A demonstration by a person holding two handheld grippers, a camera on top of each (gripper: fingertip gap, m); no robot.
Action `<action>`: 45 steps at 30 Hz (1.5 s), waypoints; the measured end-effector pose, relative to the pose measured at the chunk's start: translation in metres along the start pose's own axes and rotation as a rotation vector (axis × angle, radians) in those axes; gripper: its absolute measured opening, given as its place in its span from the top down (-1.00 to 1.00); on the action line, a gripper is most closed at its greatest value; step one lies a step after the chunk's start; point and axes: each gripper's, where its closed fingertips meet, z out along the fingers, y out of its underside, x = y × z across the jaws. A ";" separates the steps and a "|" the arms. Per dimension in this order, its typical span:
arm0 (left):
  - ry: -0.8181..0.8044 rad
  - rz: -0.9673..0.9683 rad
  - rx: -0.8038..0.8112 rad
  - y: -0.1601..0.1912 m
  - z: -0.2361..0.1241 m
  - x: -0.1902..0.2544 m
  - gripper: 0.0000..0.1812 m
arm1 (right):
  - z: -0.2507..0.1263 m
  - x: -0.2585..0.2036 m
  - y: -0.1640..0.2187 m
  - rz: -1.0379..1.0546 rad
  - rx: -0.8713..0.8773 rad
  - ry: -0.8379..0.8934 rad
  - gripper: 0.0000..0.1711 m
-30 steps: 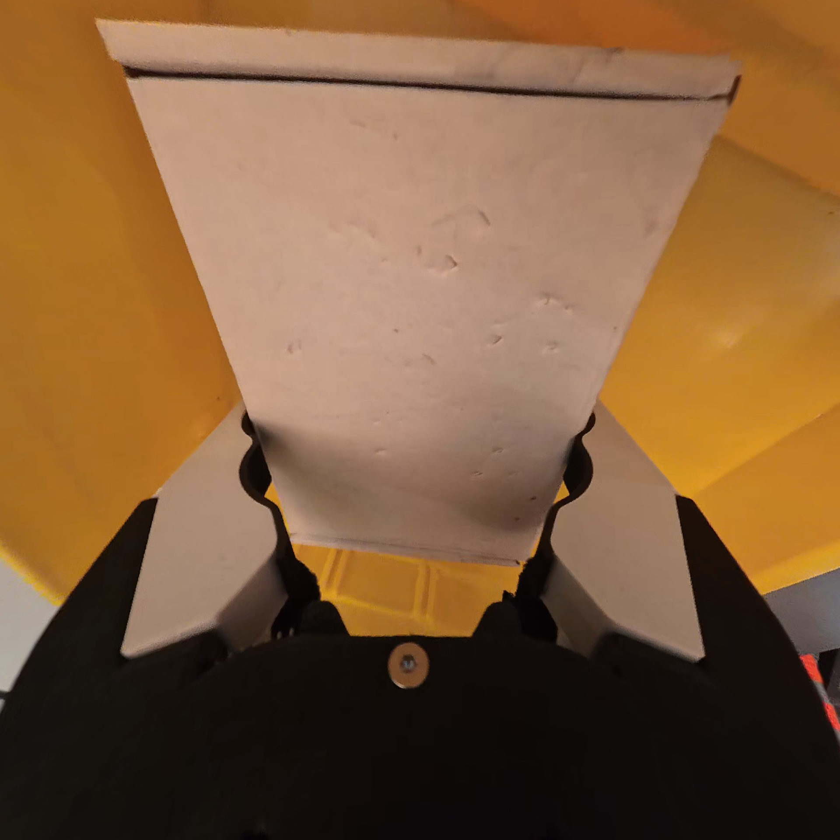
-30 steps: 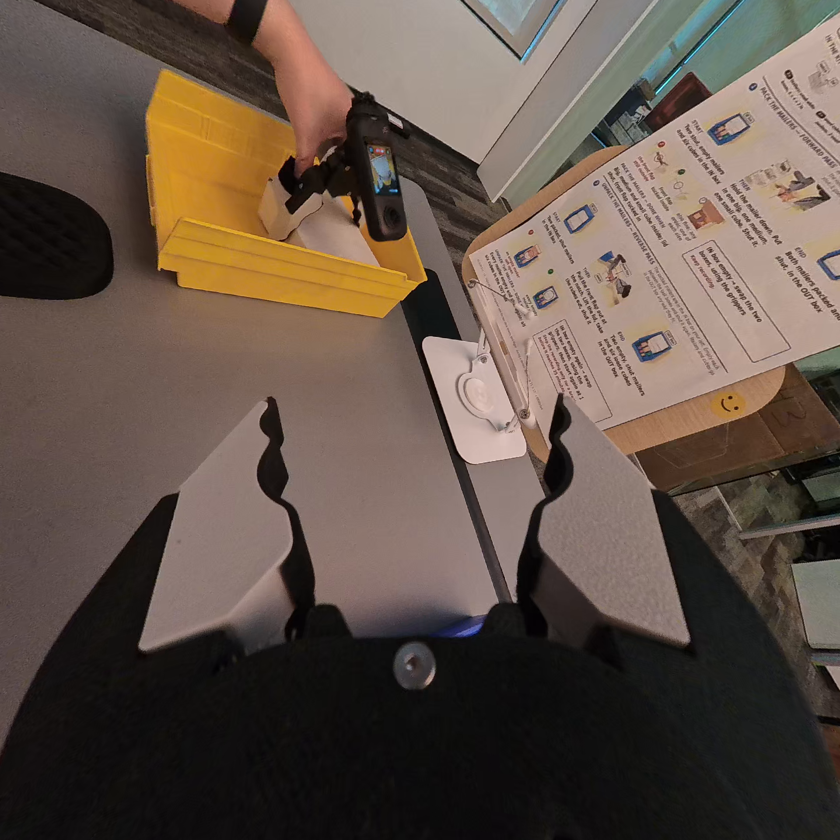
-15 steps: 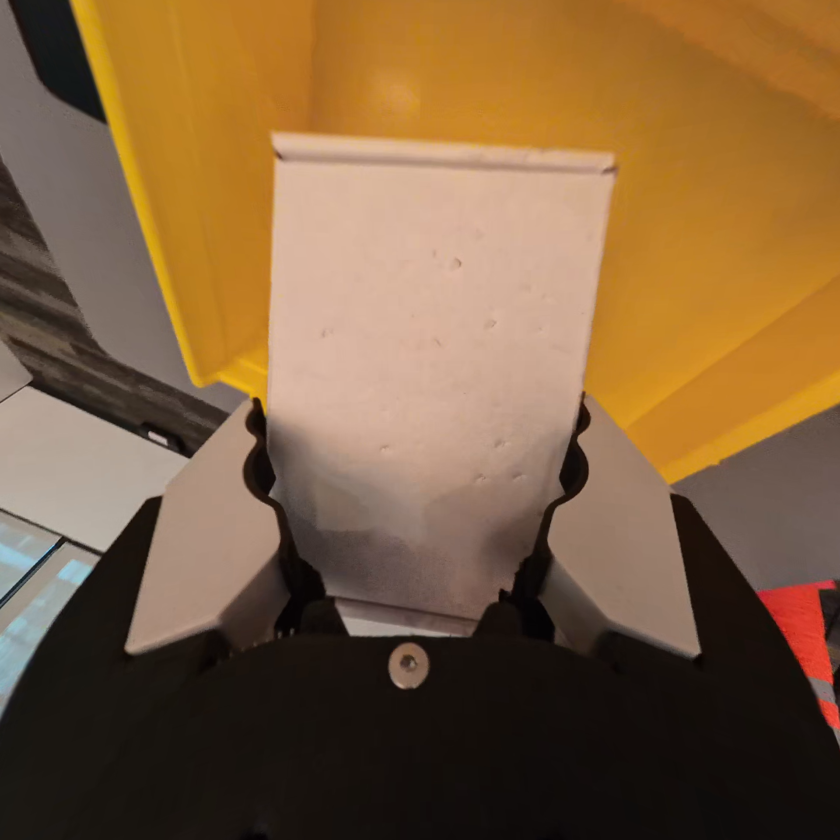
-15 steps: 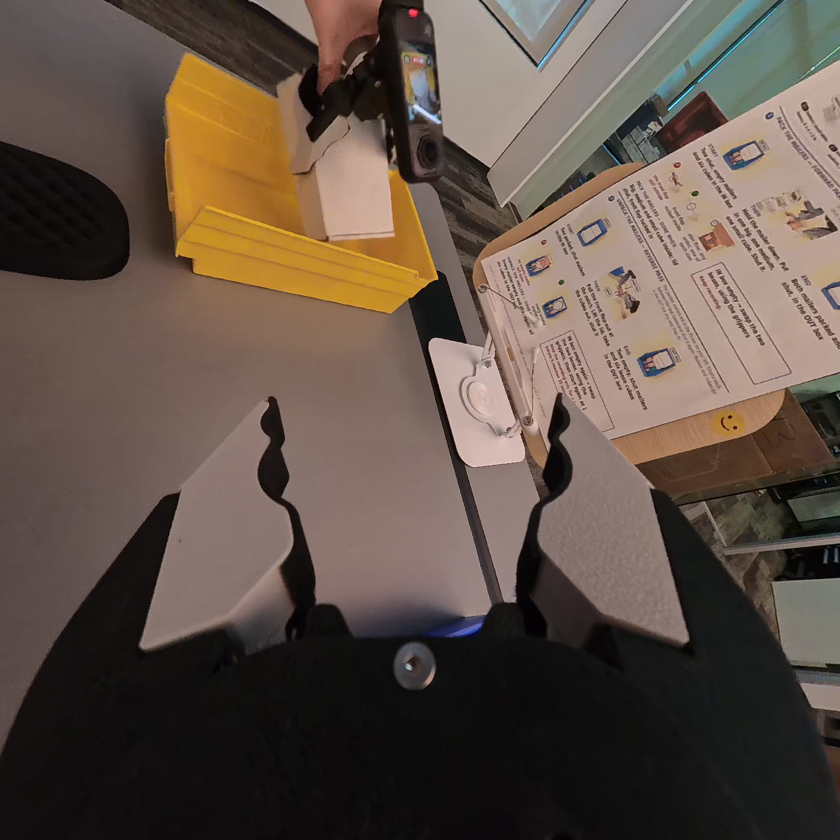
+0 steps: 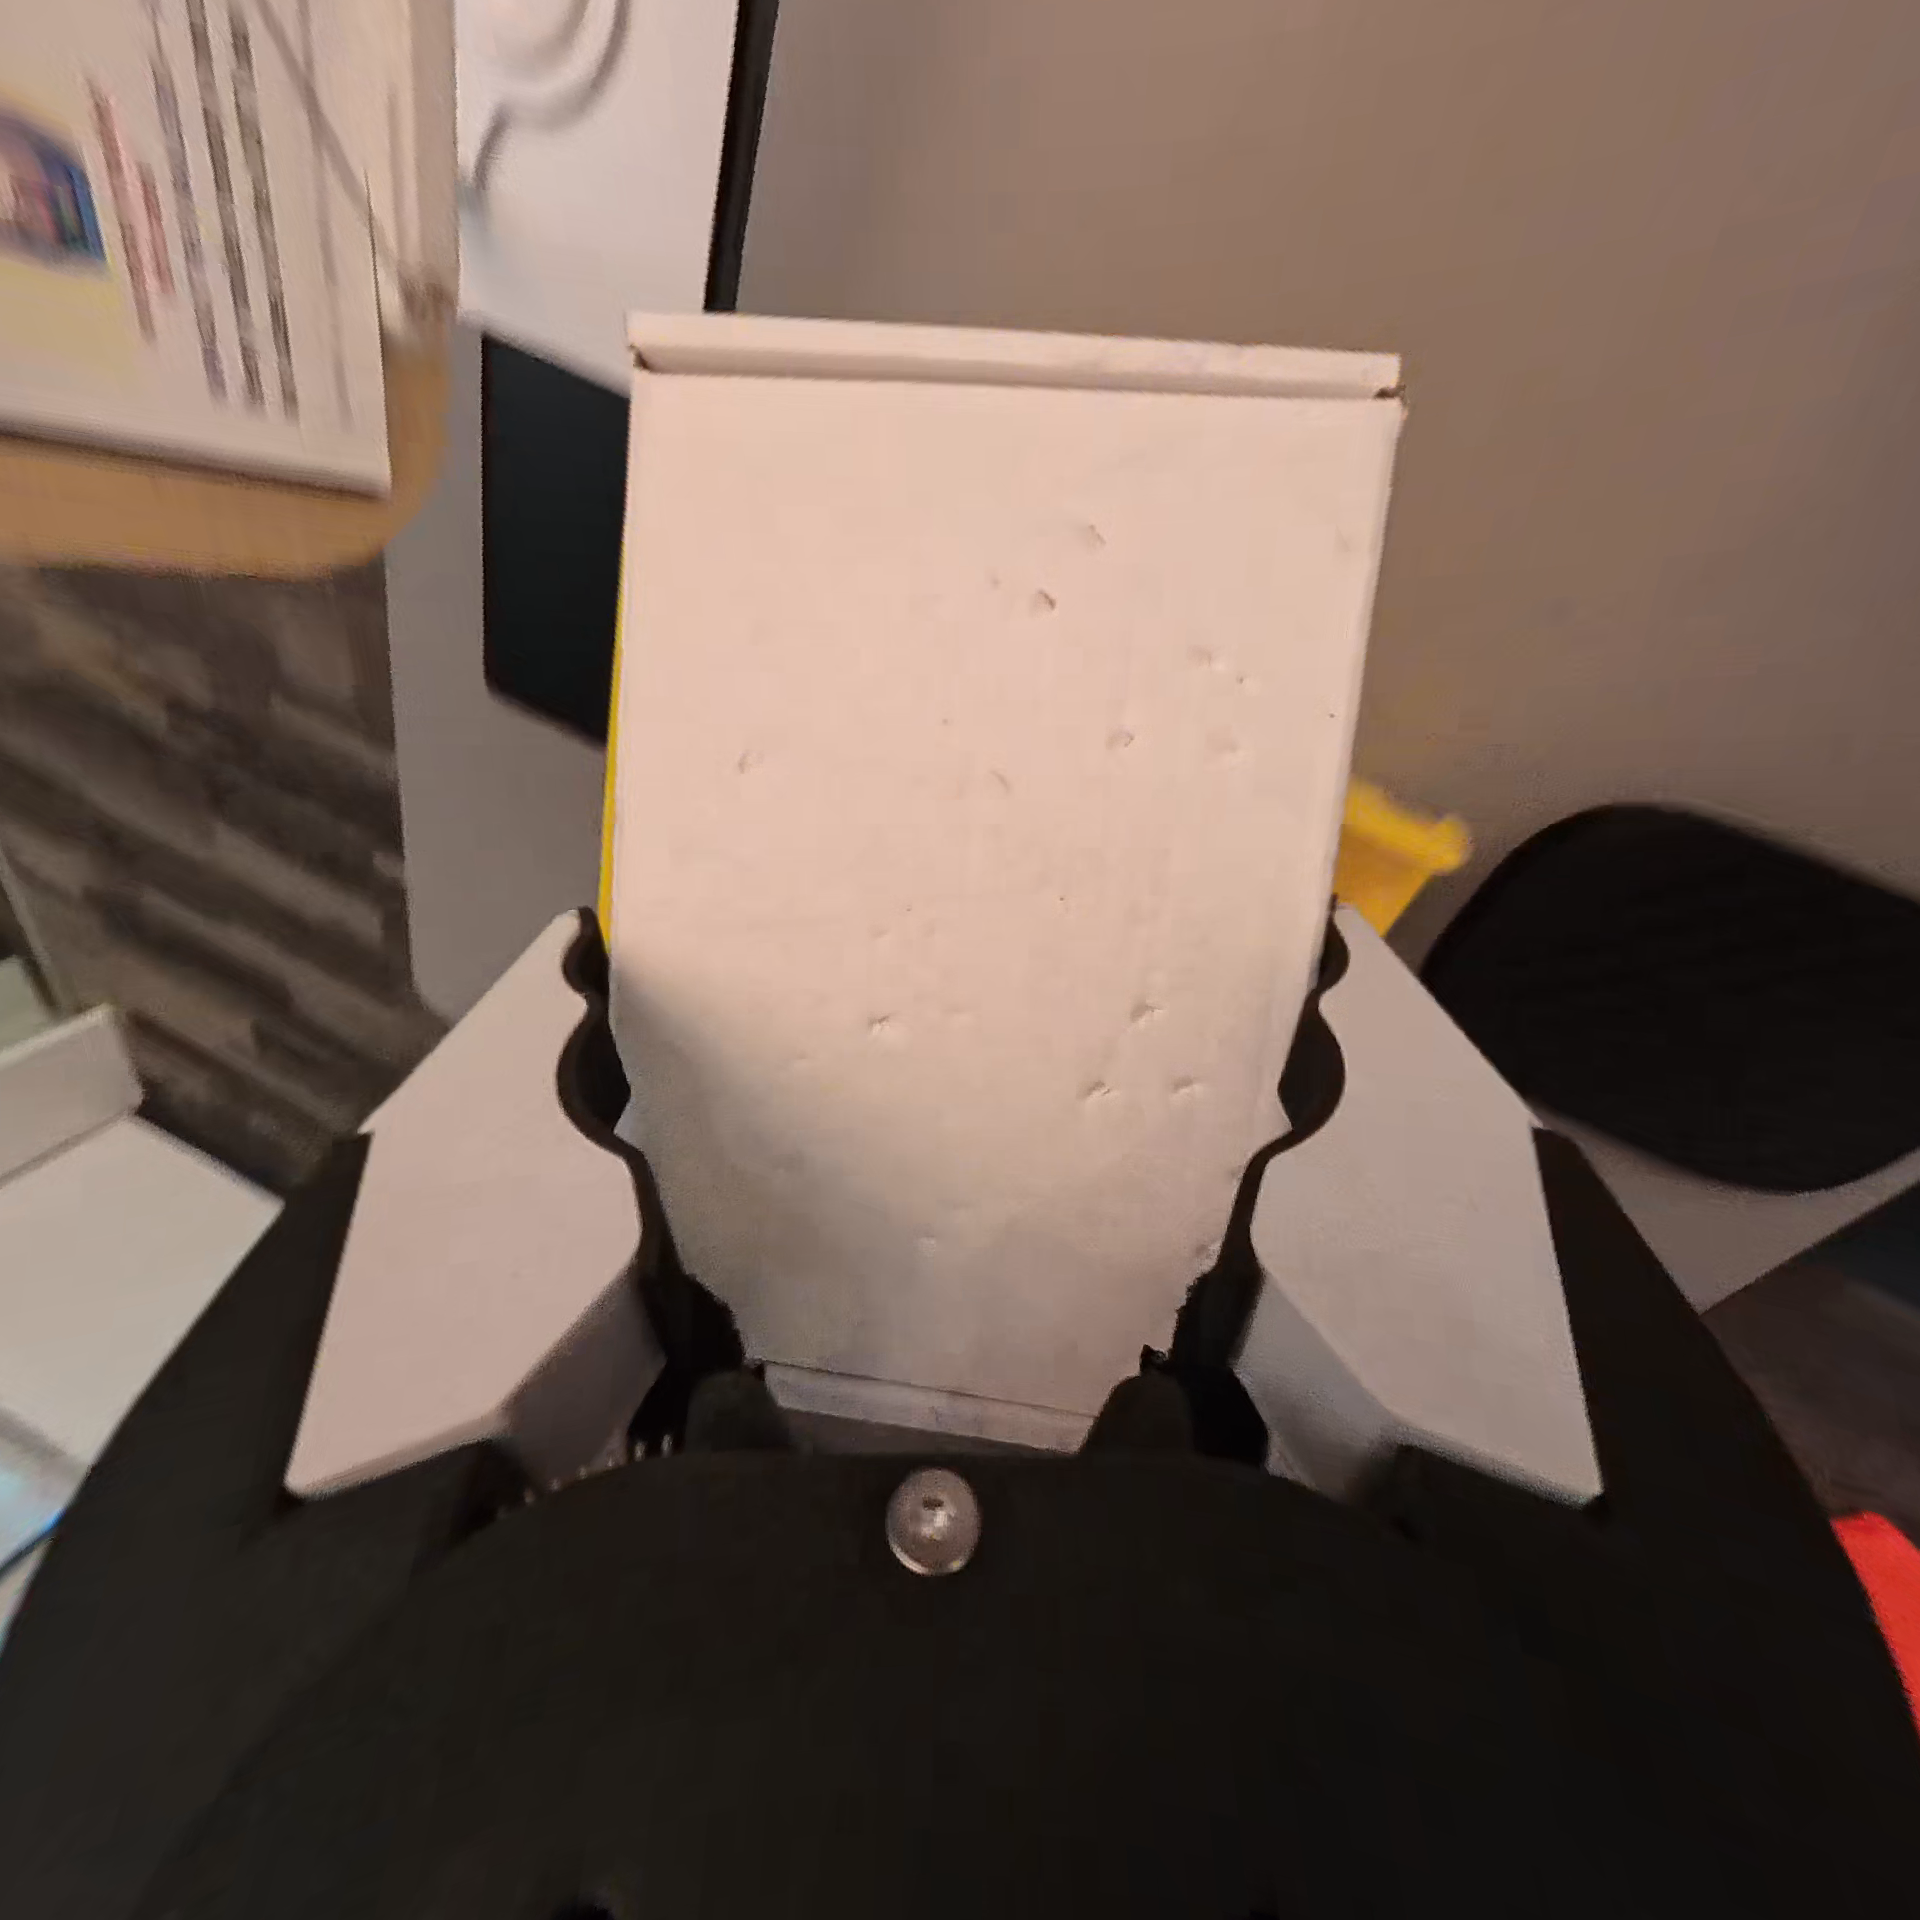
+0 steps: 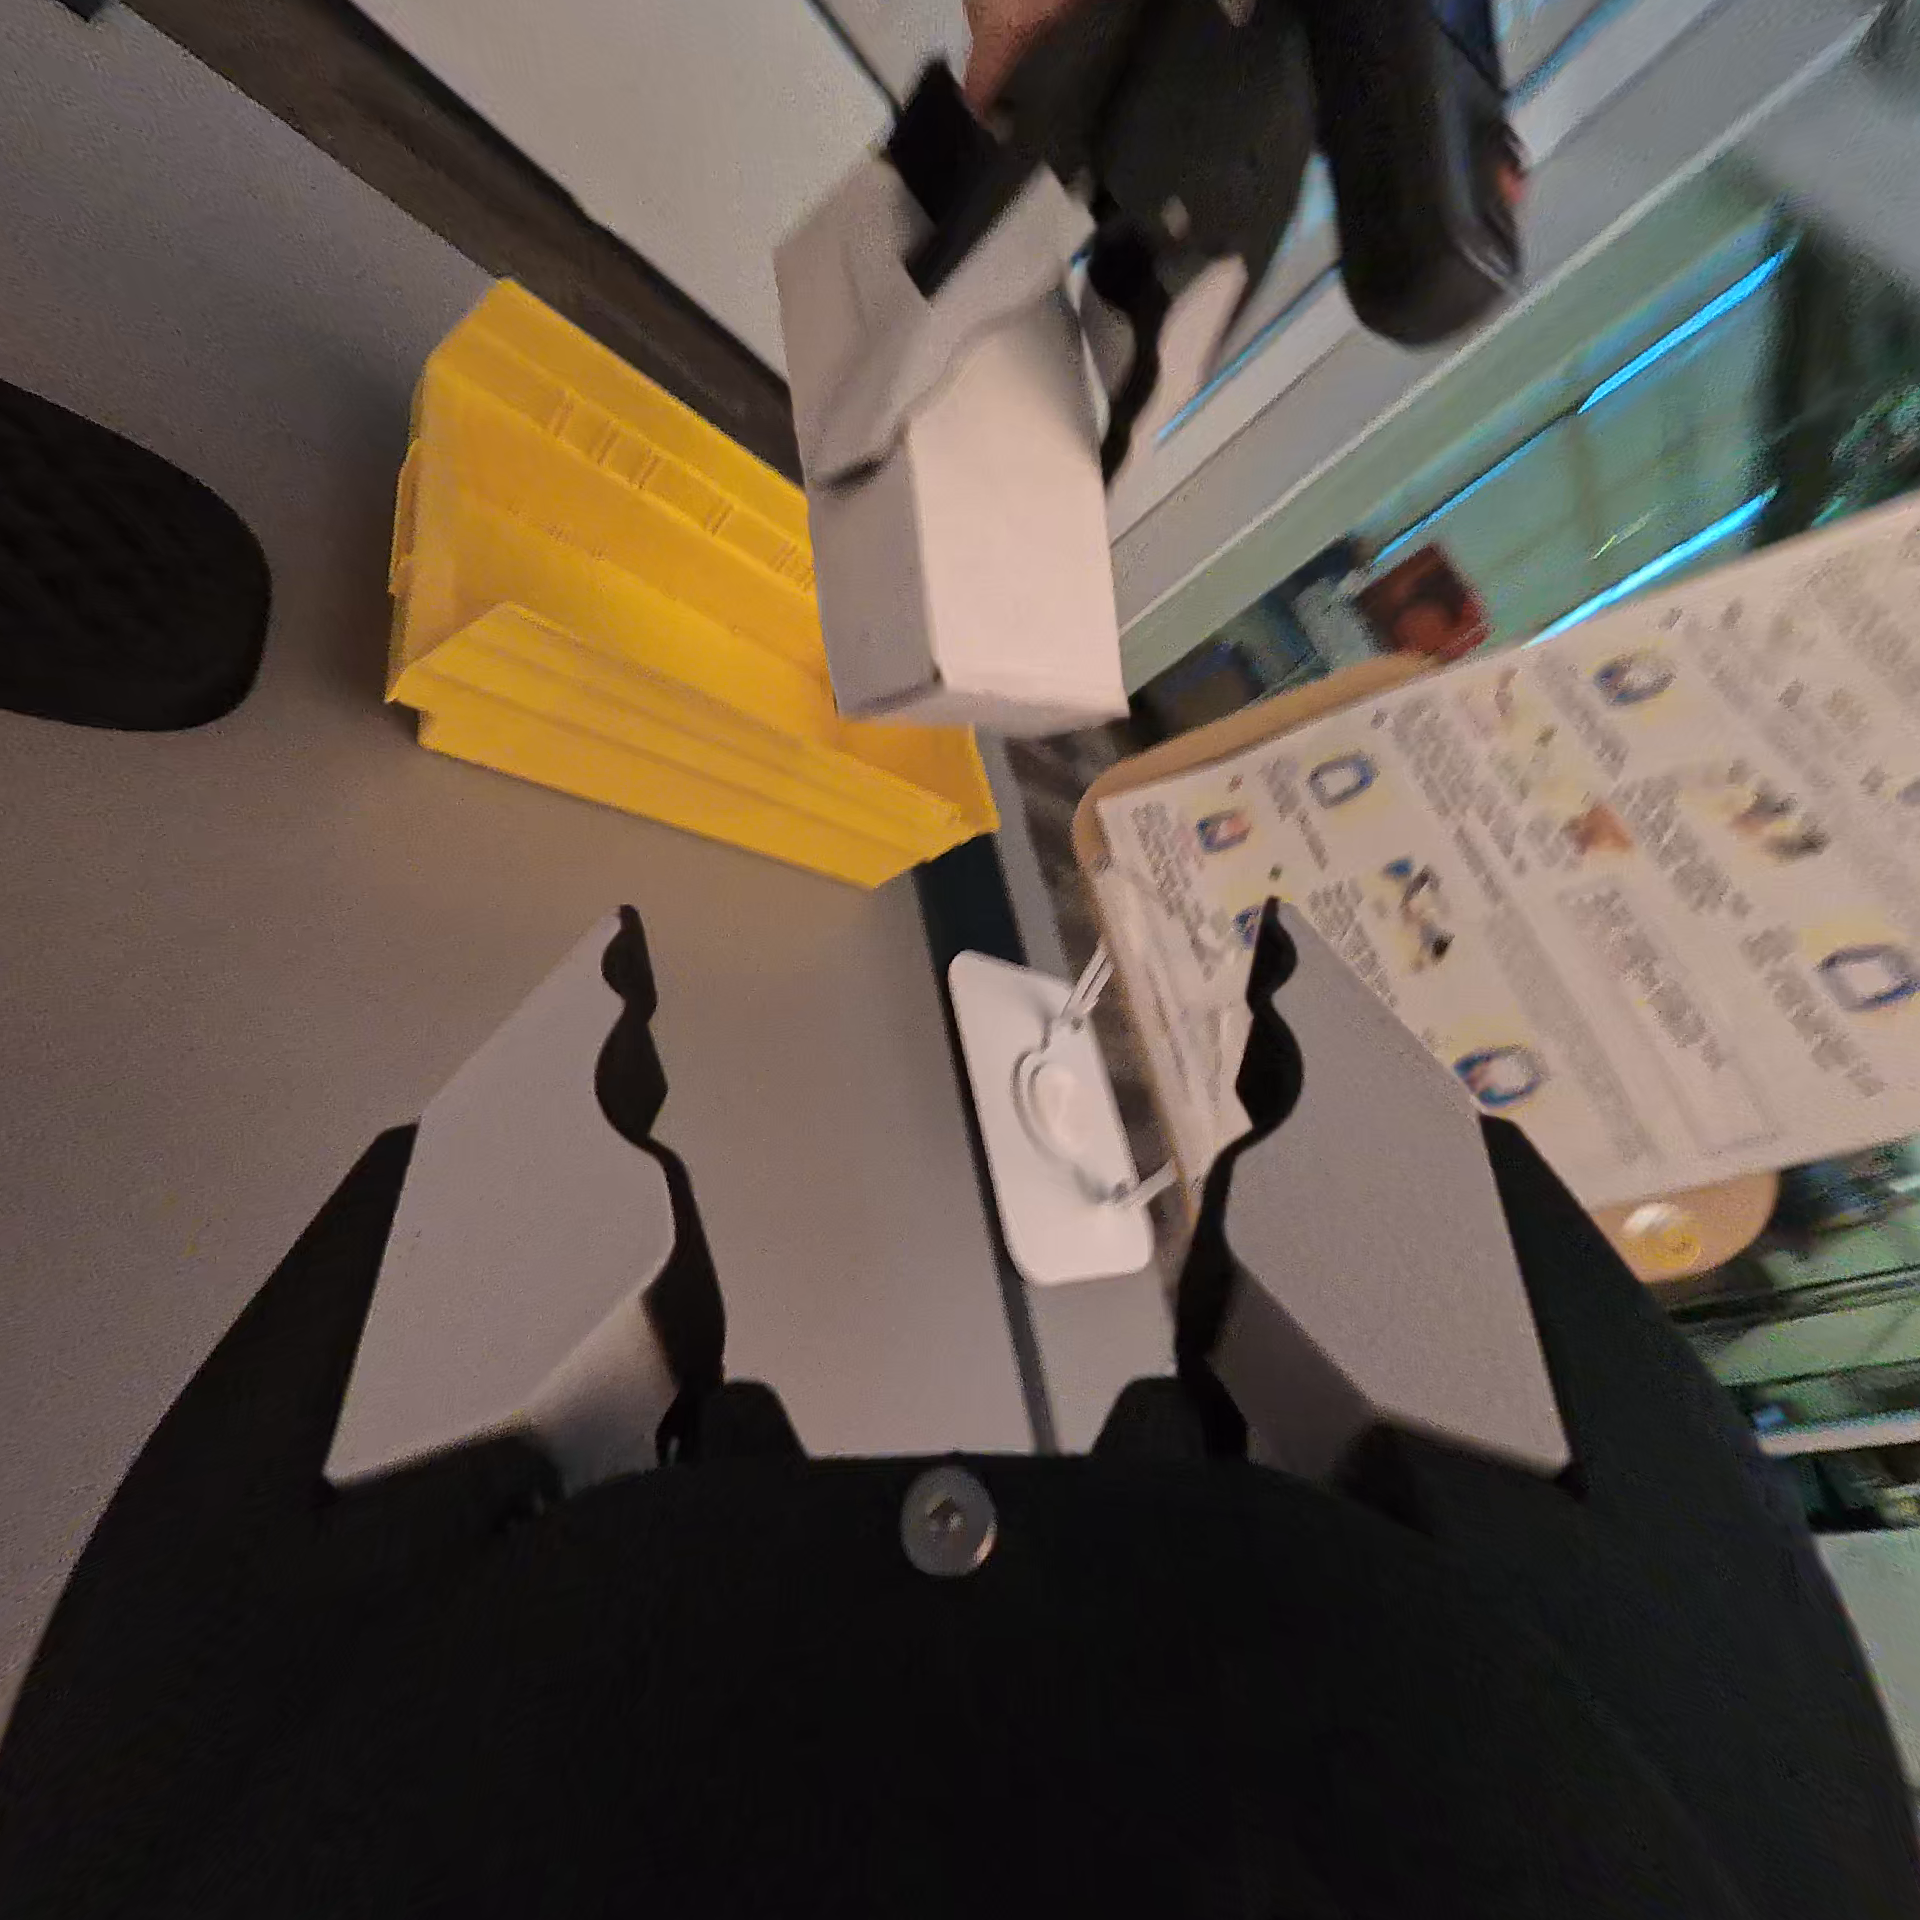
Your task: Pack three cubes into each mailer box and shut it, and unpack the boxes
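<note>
Matt white cardboard mailer box [image 5: 987, 831], lightly dented; glossy yellow plastic bin [image 6: 623, 665]; smooth matt grey desk [image 6: 208, 987]; printed paper sheet [image 6: 1558, 883].

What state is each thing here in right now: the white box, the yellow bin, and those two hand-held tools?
White mailer box: shut, held in the air above the table, clear of the bin.
Left tool: fingers closed on the box's two sides.
Right tool: open, empty, hovering over the grey table.
Yellow bin: resting on the table; nothing visible in the part that shows.
Instruction sheet: propped upright at the table edge.
</note>
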 end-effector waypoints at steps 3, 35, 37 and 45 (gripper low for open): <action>0.086 0.027 0.113 -0.046 -0.010 0.029 -0.43 | 0.011 -0.020 -0.009 -0.144 -0.009 0.100 -0.35; 0.252 0.098 1.006 -0.133 0.068 0.260 -0.43 | -0.049 -0.163 0.118 -0.080 -0.582 -0.120 0.14; 0.206 0.151 0.997 -0.140 0.079 0.268 -0.44 | -0.048 -0.159 0.118 -0.039 -0.575 -0.130 0.14; 0.056 0.174 1.057 -0.162 0.097 0.250 0.08 | -0.050 -0.156 0.121 0.042 -0.575 -0.220 0.13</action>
